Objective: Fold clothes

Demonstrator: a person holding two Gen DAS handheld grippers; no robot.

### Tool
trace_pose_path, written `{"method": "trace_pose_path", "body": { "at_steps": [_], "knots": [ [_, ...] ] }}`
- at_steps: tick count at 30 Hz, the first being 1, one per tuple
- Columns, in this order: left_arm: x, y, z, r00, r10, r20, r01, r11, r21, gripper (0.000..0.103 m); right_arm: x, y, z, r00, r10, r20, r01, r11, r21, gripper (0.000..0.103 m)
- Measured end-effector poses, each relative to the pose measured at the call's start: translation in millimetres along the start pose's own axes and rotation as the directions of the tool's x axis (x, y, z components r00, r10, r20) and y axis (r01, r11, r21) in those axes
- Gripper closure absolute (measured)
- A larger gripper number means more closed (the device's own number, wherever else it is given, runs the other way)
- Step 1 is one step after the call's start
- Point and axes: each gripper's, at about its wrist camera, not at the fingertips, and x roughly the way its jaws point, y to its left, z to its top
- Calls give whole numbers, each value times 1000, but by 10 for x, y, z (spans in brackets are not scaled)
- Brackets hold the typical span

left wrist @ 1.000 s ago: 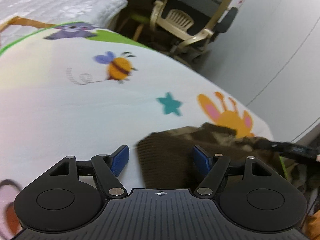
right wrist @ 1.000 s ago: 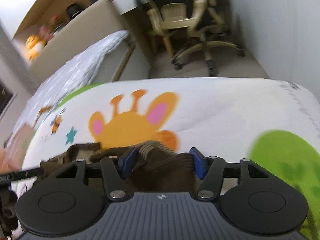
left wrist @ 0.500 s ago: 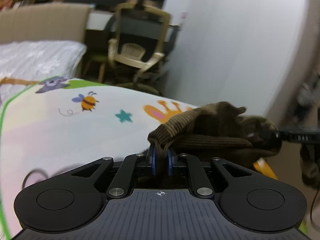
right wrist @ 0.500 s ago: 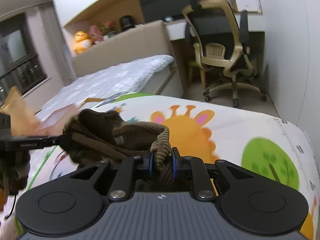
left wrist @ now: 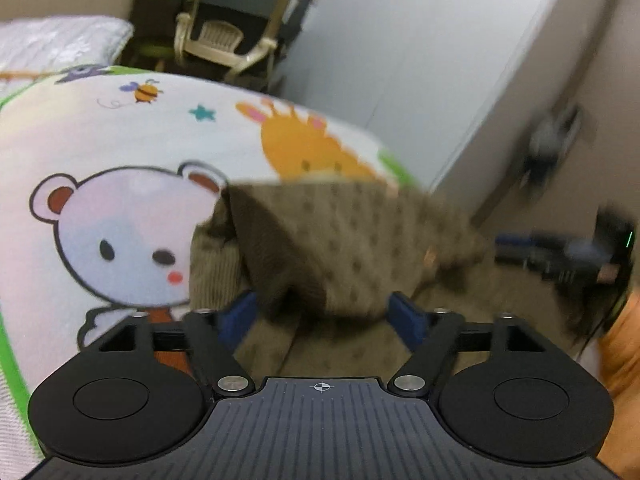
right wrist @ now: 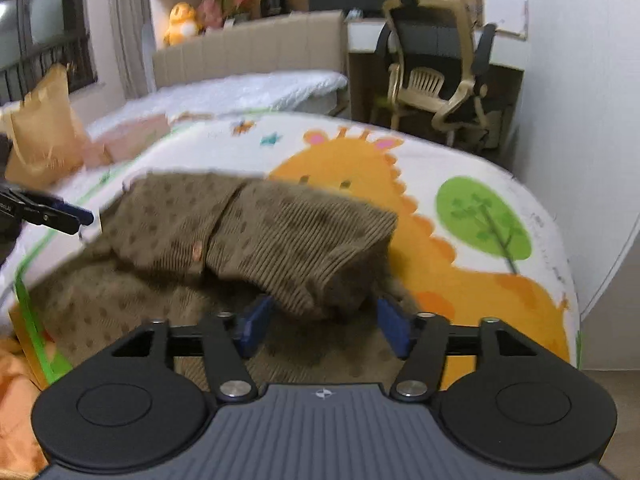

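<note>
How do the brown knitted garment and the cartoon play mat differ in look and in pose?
The brown knitted garment is dark, ribbed and dotted; the cartoon play mat is white with bright animal pictures. The garment lies folded over itself in a loose heap; the mat lies spread flat under it. Both are soft.

Lighting: soft, even indoor light, slightly dim; faint shadow under brown garment. Quality: motion blur on garment and left view's right edge; fisheye bending, dark corners.
</note>
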Motion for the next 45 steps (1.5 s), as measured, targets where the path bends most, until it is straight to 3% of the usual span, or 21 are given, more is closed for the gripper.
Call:
{"method": "trace_pose_path", "body": {
  "at_steps": [4,8,9,10,11,14,16,19,22,26,28,32,34,36,37,38,39,41,45],
  "knots": [
    [280,180,216,999,-33,17,35,988,-149,16,134,-300,186,997,58,57,-67,982,177,27],
    [812,306,364,998,-35,-50,23,973,-230,18,773,-406,283,997,69,-26,-60,960,272,27],
    [920,331,386,997,-39,-66,22,969,-245,20,929,-386,293,996,78,-48,-62,960,274,32],
    [1015,353,411,996,-43,-76,23,967,-252,30,1060,-364,301,994,89,-62,-69,960,272,42],
    [1092,372,446,996,-38,-82,16,967,-254,42,1156,-336,315,994,87,-68,-66,962,265,44],
    [1240,419,618,998,-12,-69,-4,974,-227,63,1320,-270,463,998,62,-31,-52,969,243,62],
    [1289,465,832,999,12,-35,-19,978,-208,67,1429,-274,639,998,61,-3,-59,965,255,77],
    [1265,515,1179,999,32,39,-24,980,-200,68,1531,-273,942,998,43,53,-54,971,234,83],
    [1141,516,1410,989,54,139,-35,990,-133,68,1579,-275,1196,993,32,112,-53,980,194,83],
    [1160,685,1364,991,83,103,-68,987,-144,61,1752,-324,1236,998,9,55,-19,984,180,79],
    [1196,812,1231,994,95,57,-84,981,-175,59,1835,-346,1151,1000,-15,11,12,983,183,67],
    [1118,974,1026,999,10,40,-1,973,-229,38,1819,-375,960,1000,24,-3,-23,977,213,52],
    [1113,992,969,999,-21,35,28,971,-237,36,1819,-351,898,999,40,-5,-38,979,199,46],
    [1146,976,938,999,-33,26,38,971,-235,37,1869,-296,855,1000,26,-15,-23,984,175,49],
    [1191,960,934,1000,-19,18,22,971,-237,45,1897,-268,835,1000,17,-20,-13,986,163,66],
    [1217,932,930,1000,-3,11,5,971,-237,67,1910,-224,833,1000,11,-19,-8,989,146,77],
    [1201,896,931,1000,3,13,0,973,-231,76,1879,-172,845,1000,3,-10,-1,991,131,88],
    [1151,818,938,1000,12,20,-7,976,-215,85,1762,-71,888,1000,-17,20,15,995,100,92],
    [724,539,972,996,-26,87,37,992,-124,86,1234,44,942,995,4,104,-11,998,65,93]
  ]
}}
